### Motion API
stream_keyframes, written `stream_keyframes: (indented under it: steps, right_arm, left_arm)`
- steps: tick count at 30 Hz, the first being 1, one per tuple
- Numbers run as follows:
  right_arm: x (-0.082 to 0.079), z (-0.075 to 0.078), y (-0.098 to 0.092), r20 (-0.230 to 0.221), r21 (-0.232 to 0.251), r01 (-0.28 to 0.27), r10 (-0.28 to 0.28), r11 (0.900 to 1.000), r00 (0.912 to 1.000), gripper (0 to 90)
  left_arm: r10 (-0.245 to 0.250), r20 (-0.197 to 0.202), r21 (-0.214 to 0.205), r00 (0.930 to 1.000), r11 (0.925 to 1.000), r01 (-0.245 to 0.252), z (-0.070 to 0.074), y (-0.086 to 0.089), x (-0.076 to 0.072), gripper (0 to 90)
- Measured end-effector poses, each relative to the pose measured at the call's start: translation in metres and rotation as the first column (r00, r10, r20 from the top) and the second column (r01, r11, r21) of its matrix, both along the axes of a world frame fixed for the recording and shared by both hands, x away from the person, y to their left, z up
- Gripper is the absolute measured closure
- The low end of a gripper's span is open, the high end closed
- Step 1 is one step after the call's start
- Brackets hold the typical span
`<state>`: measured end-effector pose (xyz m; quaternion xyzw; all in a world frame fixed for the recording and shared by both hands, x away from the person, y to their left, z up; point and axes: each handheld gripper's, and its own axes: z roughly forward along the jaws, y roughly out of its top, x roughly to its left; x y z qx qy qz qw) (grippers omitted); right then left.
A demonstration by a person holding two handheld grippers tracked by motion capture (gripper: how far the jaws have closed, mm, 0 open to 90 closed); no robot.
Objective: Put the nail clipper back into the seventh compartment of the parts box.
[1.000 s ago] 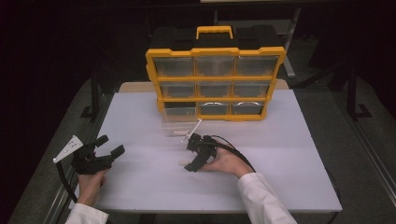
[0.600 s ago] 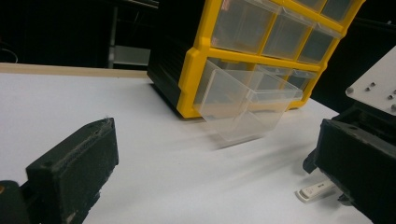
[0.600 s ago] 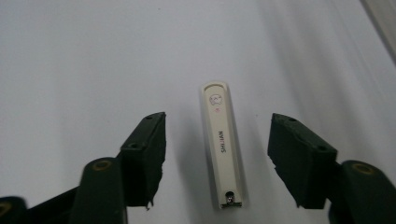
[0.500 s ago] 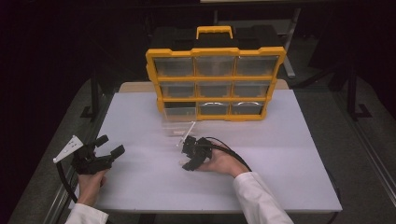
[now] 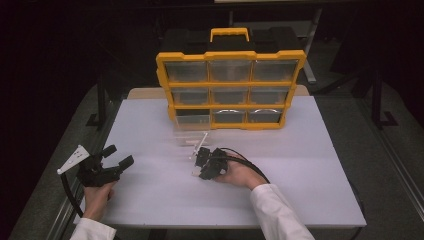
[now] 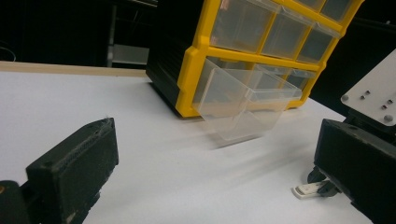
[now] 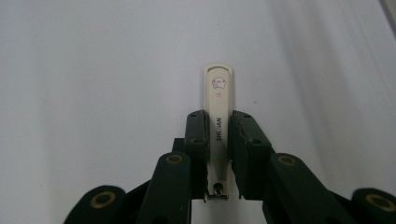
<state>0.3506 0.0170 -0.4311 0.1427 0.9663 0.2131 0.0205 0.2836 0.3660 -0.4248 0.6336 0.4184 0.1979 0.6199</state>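
While your left gripper (image 5: pixel 112 165) rests open and empty near the white matte table's (image 5: pixel 310 165) left edge, the room around stays dark. Ahead stands a yellow-framed organizer (image 5: pixel 230 82) of clear plastic drawers; one clear drawer (image 6: pixel 243 105) sits pulled out and tilted, apparently empty. Your right gripper (image 7: pixel 219 154), jaws just closing, clamps a slim cream nail clipper (image 7: pixel 218 100) lying on the table mid-surface.

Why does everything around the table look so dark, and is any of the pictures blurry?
High view: light falls on the white table, the room behind stays black. Left gripper view: the near jaws are soft, the clear drawer smeared. Right gripper view: the nail clipper is sharp enough to read its lettering, the table pale and even.
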Motion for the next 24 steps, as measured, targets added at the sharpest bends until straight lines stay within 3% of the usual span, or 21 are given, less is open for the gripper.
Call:
stream_keyframes:
  steps: [4, 11, 24]
  right_arm:
    - [-0.002, 0.000, 0.001, 0.020, -0.008, 0.008, -0.008, 0.9999, 0.9998, 76.1]
    - [0.001, 0.002, -0.002, -0.006, 0.010, 0.018, -0.018, 0.9998, 0.9998, 76.1]
    - [0.006, 0.019, -0.011, -0.013, 0.057, 0.037, -0.037, 0.9977, 0.9992, 76.1]
  left_arm:
    - [0.002, 0.002, -0.002, 1.0000, 1.0000, -0.002, 0.000, 0.001, 0.000, 0.0]
    - [0.004, 0.001, -0.007, 1.0000, 1.0000, -0.004, 0.000, 0.002, 0.000, 0.0]
    - [0.002, 0.001, 0.002, 1.0000, 1.0000, -0.002, 0.000, 0.001, 0.000, 0.0]
